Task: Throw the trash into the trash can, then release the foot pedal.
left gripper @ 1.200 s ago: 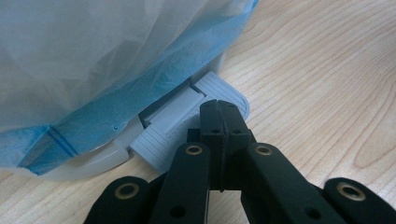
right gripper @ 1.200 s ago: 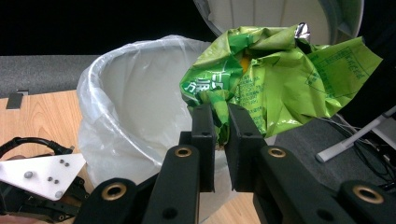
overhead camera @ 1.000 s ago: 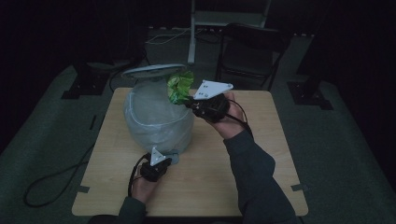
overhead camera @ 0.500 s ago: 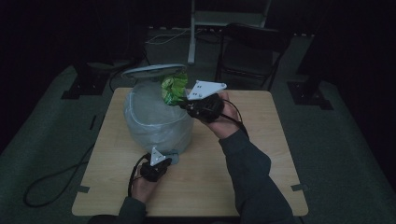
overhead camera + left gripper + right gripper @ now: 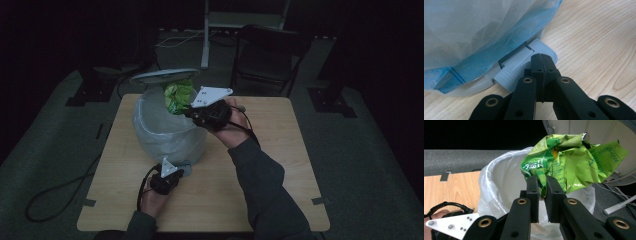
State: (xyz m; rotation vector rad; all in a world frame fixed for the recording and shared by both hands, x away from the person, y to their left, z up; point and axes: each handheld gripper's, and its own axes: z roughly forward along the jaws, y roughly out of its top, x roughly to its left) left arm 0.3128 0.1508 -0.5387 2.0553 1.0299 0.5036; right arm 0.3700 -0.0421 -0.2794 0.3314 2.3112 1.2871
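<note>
A pedal bin (image 5: 165, 132) lined with a pale plastic bag (image 5: 496, 177) stands at the table's left, its lid (image 5: 164, 76) raised. My right gripper (image 5: 192, 111) is shut on a crumpled green wrapper (image 5: 177, 95) and holds it over the bin's open mouth. In the right gripper view the wrapper (image 5: 574, 162) bulges above the jaws of that gripper (image 5: 542, 185), just under the lid (image 5: 574, 126). My left gripper (image 5: 175, 172) is shut, with its tips (image 5: 542, 58) resting on the bin's grey foot pedal (image 5: 524, 62).
The wooden table (image 5: 280, 165) has bare room to the right and front of the bin. A dark chair (image 5: 265, 55) and a stand (image 5: 205, 35) are on the floor behind. A cable (image 5: 55, 195) trails off the left edge.
My right gripper has carried the green wrapper leftward, from the bin's right rim to above its opening. The left gripper has stayed on the pedal.
</note>
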